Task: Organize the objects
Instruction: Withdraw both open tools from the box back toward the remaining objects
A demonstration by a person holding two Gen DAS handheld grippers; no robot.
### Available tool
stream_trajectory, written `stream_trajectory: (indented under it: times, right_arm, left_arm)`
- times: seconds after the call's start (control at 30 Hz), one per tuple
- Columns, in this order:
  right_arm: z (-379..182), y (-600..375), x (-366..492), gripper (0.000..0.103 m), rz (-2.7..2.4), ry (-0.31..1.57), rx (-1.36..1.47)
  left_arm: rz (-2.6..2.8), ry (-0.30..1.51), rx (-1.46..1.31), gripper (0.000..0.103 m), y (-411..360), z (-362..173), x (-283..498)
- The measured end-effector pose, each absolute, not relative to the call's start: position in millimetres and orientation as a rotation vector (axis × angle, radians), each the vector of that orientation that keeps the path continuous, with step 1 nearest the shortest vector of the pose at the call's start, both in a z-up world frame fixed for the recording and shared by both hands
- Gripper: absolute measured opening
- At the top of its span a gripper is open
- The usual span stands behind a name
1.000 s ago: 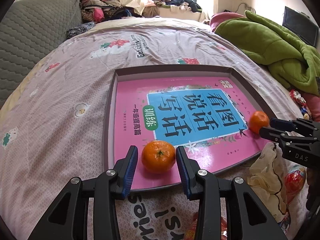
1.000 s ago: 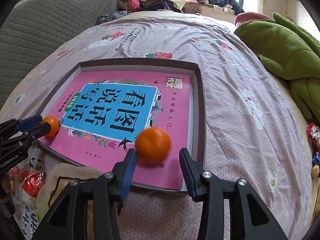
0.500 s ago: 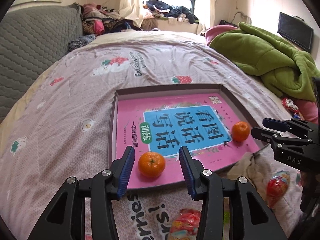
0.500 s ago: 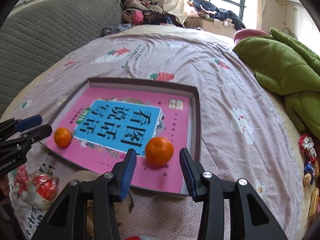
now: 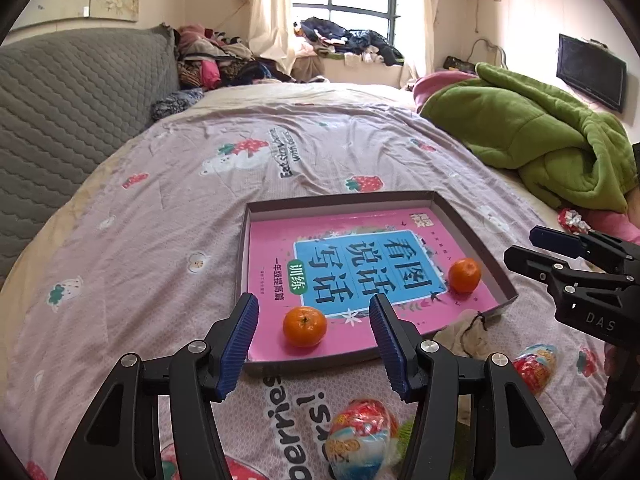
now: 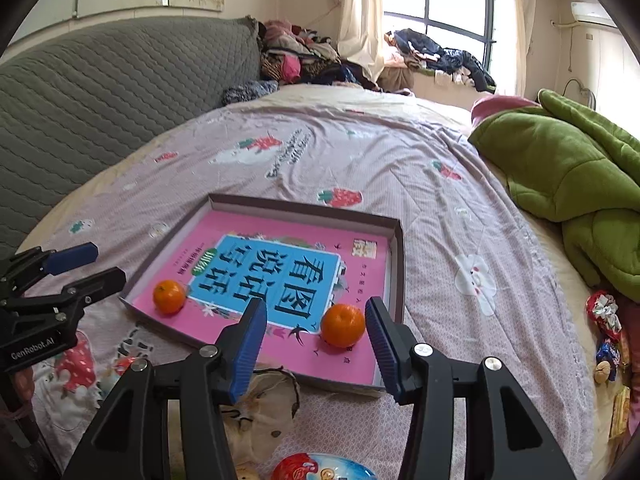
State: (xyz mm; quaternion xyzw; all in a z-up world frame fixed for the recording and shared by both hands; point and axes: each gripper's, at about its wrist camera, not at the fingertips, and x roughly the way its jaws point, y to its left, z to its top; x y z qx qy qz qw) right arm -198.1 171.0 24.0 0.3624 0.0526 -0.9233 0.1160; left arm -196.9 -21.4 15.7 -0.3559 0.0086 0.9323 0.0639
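Note:
A shallow grey box lid [image 5: 472,236] [image 6: 396,264] lies on the bed with a pink and blue book [image 5: 352,264] [image 6: 280,276] inside. Two tangerines rest on the book: one near its front left corner [image 5: 305,326] [image 6: 169,296], one near its front right [image 5: 464,275] [image 6: 343,325]. My left gripper [image 5: 314,342] is open and empty, raised above the bed in front of the left tangerine; it also shows in the right wrist view [image 6: 92,266]. My right gripper [image 6: 316,338] is open and empty, raised in front of the right tangerine; it also shows in the left wrist view [image 5: 532,246].
Wrapped snack packets [image 5: 360,436] [image 5: 534,362] and a cream drawstring pouch [image 5: 464,334] [image 6: 264,408] lie on the sheet in front of the lid. More sweets [image 6: 606,320] lie at the right. A green quilt [image 5: 532,136] is heaped at the right, a grey headboard [image 5: 60,100] at the left.
Both grippers have pulled back and up from the tangerines, which stay on the book. The right tangerine settled after release. Both jaws have opened wider.

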Motion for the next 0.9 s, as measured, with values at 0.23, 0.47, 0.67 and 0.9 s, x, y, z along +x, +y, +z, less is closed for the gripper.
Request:
stream_trajectory:
  times: [0.23,0.47,0.67,0.9]
  right_arm:
    - [48,168,-177,0.055,-2.734,0.172,0.941]
    - [65,167,-160,0.055,-2.740,0.152,0.860]
    - [77,166,-144,0.055,-2.742,0.143,0.799]
    - [88,167,-125,0.055,-2.752,0.130,0.736]
  left_arm:
    - [2.832,0.022,-1.015,0.061,-19,34,-176]
    - [2.854,0.000,-0.983,0.061,-24,44,-153]
    - [2.866,-0.022,-0.982,0.062,-27,46,-137]
    - [2.848,-0.052,-1.030,0.062,-27,34,-119]
